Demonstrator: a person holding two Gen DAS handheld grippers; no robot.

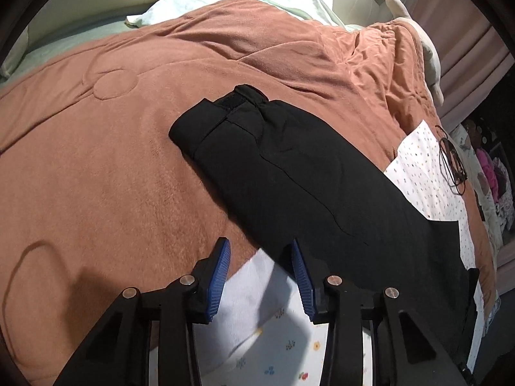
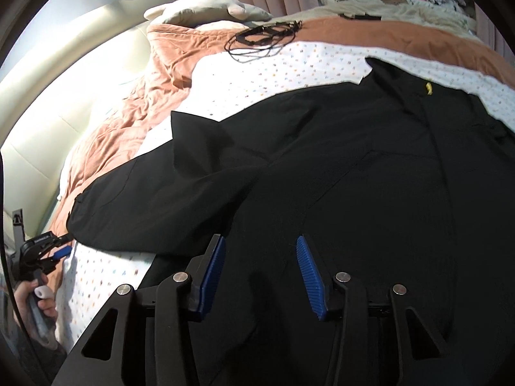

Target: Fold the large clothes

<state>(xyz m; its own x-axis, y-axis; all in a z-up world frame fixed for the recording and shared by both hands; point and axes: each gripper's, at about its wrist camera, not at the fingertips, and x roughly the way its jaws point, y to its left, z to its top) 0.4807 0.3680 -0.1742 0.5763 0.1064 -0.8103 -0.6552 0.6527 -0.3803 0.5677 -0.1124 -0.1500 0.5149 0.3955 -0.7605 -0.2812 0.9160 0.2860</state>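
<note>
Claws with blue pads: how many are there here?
2. The left claw hangs open at the black jacket's sleeve edge; the right claw hangs open over the jacket's body. None seem hidden.

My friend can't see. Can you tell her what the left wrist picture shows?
A black jacket sleeve lies stretched across a brown blanket on a bed. The left tongs hang open just above it, holding nothing, over a white dotted sheet.

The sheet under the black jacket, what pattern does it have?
White sheet with tiny multicoloured dots, clearest in the right wrist view.
</note>
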